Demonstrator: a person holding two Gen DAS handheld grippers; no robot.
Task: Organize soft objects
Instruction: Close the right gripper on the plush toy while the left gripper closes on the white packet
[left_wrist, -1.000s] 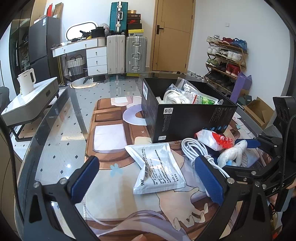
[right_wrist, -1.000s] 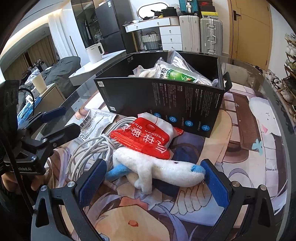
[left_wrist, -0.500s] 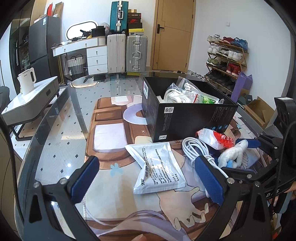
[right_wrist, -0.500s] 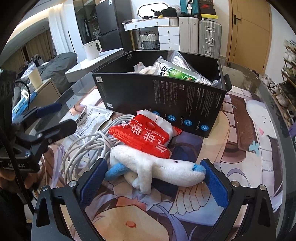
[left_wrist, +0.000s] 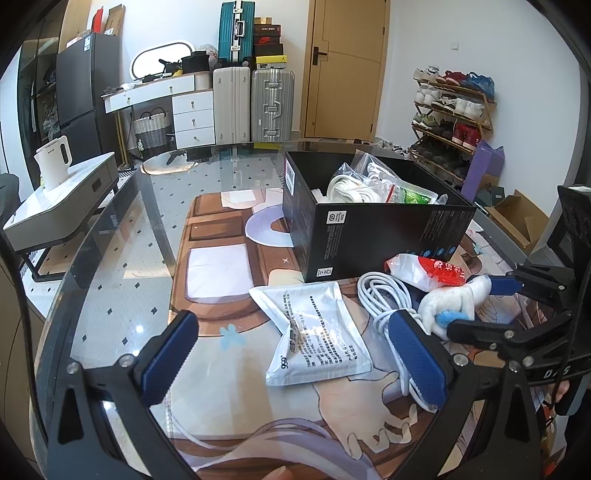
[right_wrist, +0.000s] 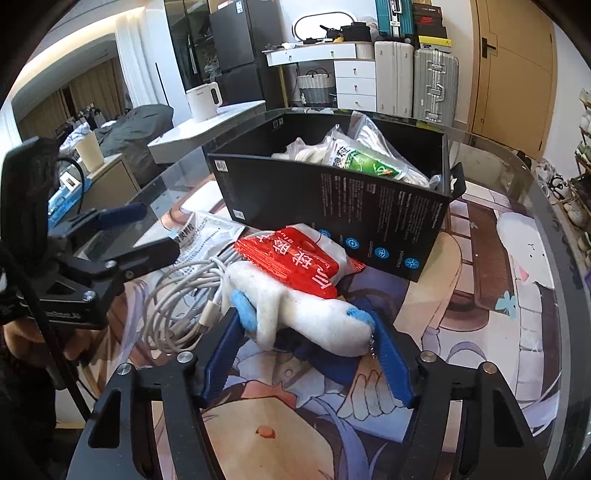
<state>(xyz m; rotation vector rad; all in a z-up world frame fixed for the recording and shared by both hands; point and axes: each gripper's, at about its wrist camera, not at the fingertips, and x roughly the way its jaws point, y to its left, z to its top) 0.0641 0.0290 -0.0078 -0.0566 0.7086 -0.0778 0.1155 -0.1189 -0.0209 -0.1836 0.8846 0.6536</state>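
The left gripper (left_wrist: 295, 358) hung wide open and empty over a white sachet (left_wrist: 316, 330) on the table mat (left_wrist: 218, 280). To its right, past the coiled white cable (right_wrist: 181, 291), the right gripper (right_wrist: 306, 350) was closing on the white plush toy (right_wrist: 314, 314), its pads touching both ends, near the black box (right_wrist: 332, 195).

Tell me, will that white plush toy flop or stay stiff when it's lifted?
Probably flop. The plush toy looks fuzzy and stuffed, and its limb already droops over the mat, so the ends may sag. It likely weighs little for its bulk. The right tool is closing with the toy between its blue pads; the soft pile should squash and grip rather than slip.
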